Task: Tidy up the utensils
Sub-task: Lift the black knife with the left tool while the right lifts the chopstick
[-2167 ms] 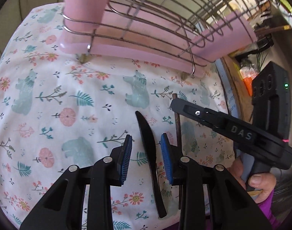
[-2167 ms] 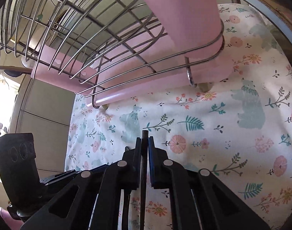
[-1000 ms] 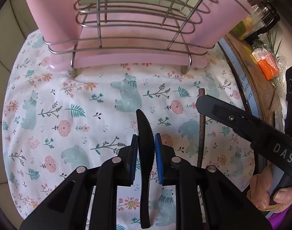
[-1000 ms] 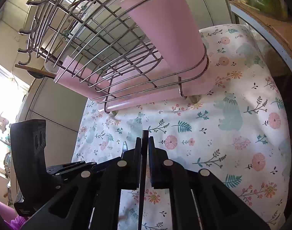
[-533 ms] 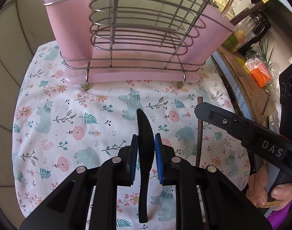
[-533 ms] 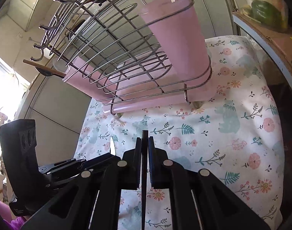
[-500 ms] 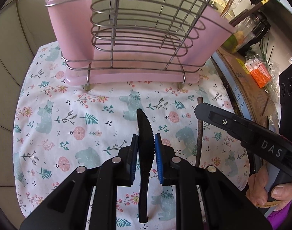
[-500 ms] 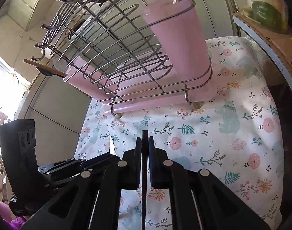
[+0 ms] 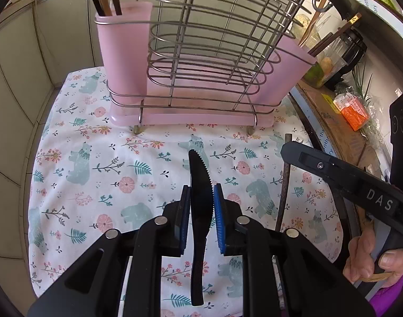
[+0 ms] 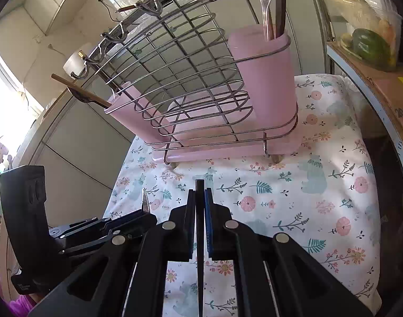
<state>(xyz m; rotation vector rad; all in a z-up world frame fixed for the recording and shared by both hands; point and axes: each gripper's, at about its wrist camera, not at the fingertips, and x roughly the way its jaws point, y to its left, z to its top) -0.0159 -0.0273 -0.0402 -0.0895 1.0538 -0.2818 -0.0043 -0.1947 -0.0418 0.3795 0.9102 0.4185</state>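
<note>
My left gripper (image 9: 201, 203) is shut on a black serrated plastic knife (image 9: 198, 174), held above the floral cloth (image 9: 95, 163), tip pointing at the rack. My right gripper (image 10: 200, 206) is shut on a thin dark chopstick (image 10: 200, 192), also seen in the left wrist view (image 9: 284, 182). The wire utensil rack (image 9: 201, 60) has a pink cup at each end. The left cup (image 9: 122, 50) holds dark and wooden handles; the right cup (image 10: 267, 84) holds a clear fork and a dark utensil. The left gripper's body (image 10: 69, 232) shows left of my right one.
The rack stands on a pink drip tray (image 9: 190, 117) at the back of the cloth. A shelf edge with an orange packet (image 9: 352, 111) and a jar (image 9: 325, 68) runs along the right. Tiled wall (image 9: 21, 79) lies left. Bagged vegetables (image 10: 367, 39) sit at the right.
Both grippers have risen and pulled back from the rack, so its cup tops now show. The left gripper closed on the knife about two seconds ago; the right has kept hold of the chopstick.
</note>
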